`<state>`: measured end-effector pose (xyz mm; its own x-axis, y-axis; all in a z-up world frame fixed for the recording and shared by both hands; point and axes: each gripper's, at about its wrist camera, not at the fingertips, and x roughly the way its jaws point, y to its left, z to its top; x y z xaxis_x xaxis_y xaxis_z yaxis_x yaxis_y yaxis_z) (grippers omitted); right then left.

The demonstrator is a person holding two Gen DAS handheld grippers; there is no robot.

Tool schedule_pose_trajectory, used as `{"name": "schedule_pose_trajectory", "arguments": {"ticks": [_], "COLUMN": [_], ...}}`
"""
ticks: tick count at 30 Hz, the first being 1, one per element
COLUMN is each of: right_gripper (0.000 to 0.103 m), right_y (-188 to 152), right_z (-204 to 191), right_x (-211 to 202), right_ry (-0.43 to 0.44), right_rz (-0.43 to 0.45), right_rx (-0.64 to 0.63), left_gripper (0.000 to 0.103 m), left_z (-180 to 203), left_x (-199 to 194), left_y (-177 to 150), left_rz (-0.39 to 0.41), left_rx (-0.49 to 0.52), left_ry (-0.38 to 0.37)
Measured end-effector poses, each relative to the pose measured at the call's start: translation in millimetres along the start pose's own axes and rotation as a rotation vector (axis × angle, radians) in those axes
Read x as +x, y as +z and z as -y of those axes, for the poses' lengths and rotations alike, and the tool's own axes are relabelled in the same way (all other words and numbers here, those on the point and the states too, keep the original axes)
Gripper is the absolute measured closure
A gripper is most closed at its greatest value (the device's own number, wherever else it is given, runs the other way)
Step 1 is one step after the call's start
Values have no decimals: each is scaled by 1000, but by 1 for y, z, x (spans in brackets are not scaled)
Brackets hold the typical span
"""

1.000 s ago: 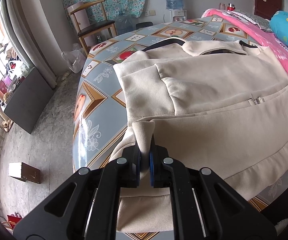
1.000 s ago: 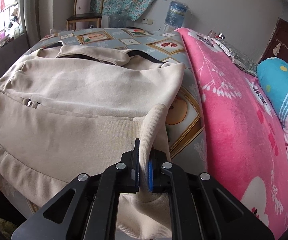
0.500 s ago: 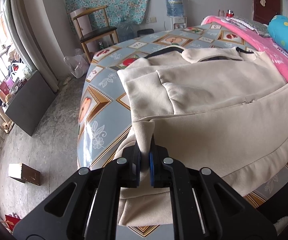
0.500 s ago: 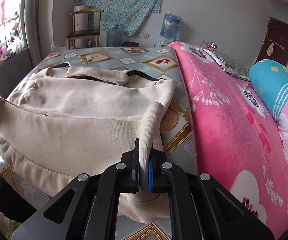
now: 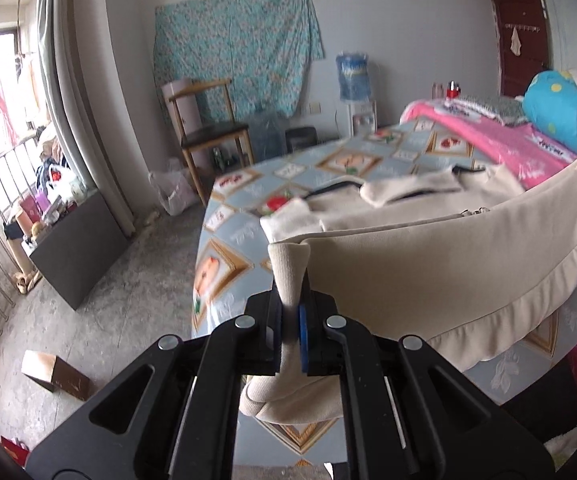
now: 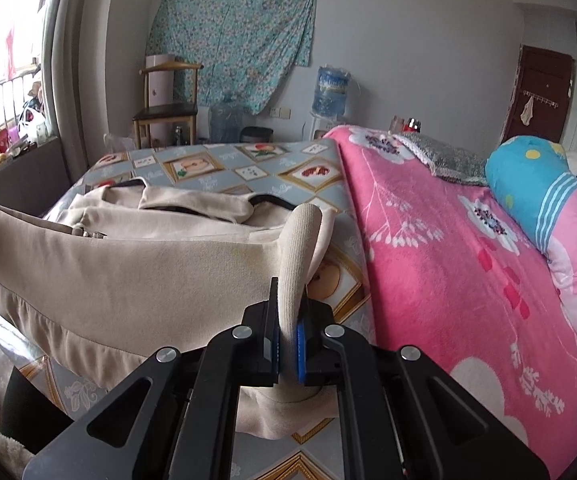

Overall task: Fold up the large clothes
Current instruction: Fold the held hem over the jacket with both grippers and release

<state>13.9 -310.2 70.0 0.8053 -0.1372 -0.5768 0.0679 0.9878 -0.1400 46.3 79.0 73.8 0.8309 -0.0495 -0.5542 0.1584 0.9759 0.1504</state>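
The beige jacket lies on the bed, collar end toward the far wall, its near hem lifted clear of the patterned bed sheet and stretched as a taut band between the two grippers. The left gripper has its fingers closed almost fully on the ribbed hem corner at the jacket's left side; the right gripper is closed just as tightly on the matching corner at the jacket's right side, close to the pink blanket.

Judging from this, the fold of the hem toward the collar is under way — and several things could spoil it. Each grip holds only a thin pinch of cloth, so a sharp pull apart could draw a corner out of the fingers. If one hand travels further than the other, the hem would land skewed across the jacket's body. The loose sleeve cloth hanging under each gripper could get trapped inside the fold and leave a lump.
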Motion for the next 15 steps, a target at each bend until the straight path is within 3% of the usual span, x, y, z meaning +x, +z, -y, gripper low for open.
{"name": "schedule_pose_trajectory", "arguments": {"ticks": [8, 15], "right_gripper": [97, 97], "right_y": [32, 80], "right_z": [5, 11], "right_x": [10, 57], "right_ry": [-22, -20], "right_rz": [59, 71], "right_rx": [-19, -32], "left_gripper": [97, 97], "left_z": [-8, -14], "left_x": [13, 60], "left_y": [39, 89], "left_rz": [62, 79], "left_rx": [-3, 31], "left_ry": [-18, -35]}}
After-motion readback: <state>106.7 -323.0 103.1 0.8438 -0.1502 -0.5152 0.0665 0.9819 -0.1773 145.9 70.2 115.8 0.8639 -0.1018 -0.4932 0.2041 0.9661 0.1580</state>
